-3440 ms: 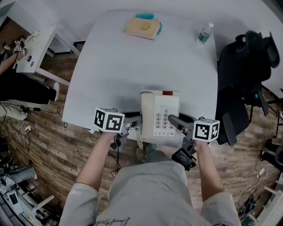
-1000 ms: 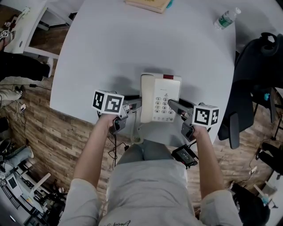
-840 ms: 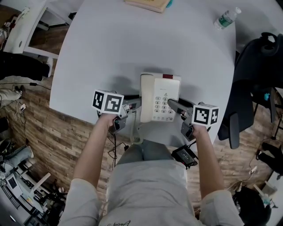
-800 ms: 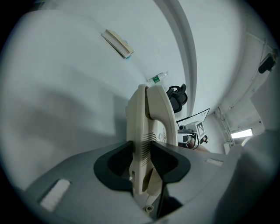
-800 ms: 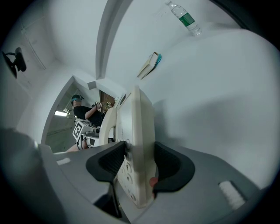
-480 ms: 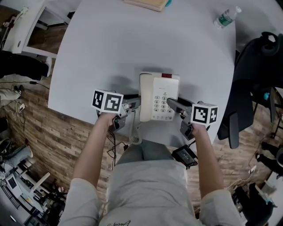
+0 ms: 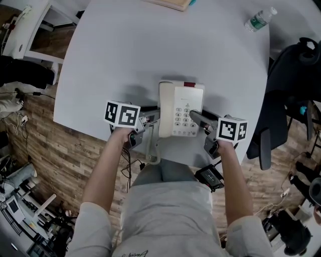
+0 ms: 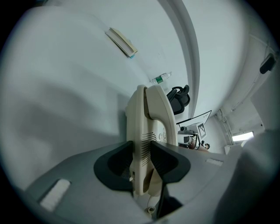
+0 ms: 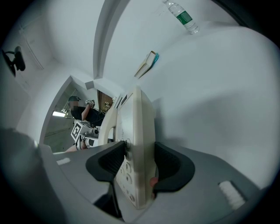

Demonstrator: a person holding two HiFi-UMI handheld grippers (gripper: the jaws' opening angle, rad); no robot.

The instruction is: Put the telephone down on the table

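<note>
The white table (image 7: 150, 55) is mostly bare. A book (image 7: 173, 3) lies at its far edge and a water bottle (image 7: 258, 19) lies on its side near the far right corner, both well apart from the telephone (image 7: 181, 109). A black chair (image 7: 291, 85) stands beside the table on the right, over a wooden floor (image 7: 55, 150).

The head view shows the telephone at the table's near edge, keypad up, just in front of the person. It does not show whether the base touches the top.

Only the right gripper view shows another person (image 9: 85, 111) in the background behind the telephone.

The left gripper (image 7: 151, 117) clamps the handset side, and its pads press on the cream casing from both faces. The right gripper (image 7: 197, 120) grips the keypad side in the same way, with its jaws set wide around the body.
</note>
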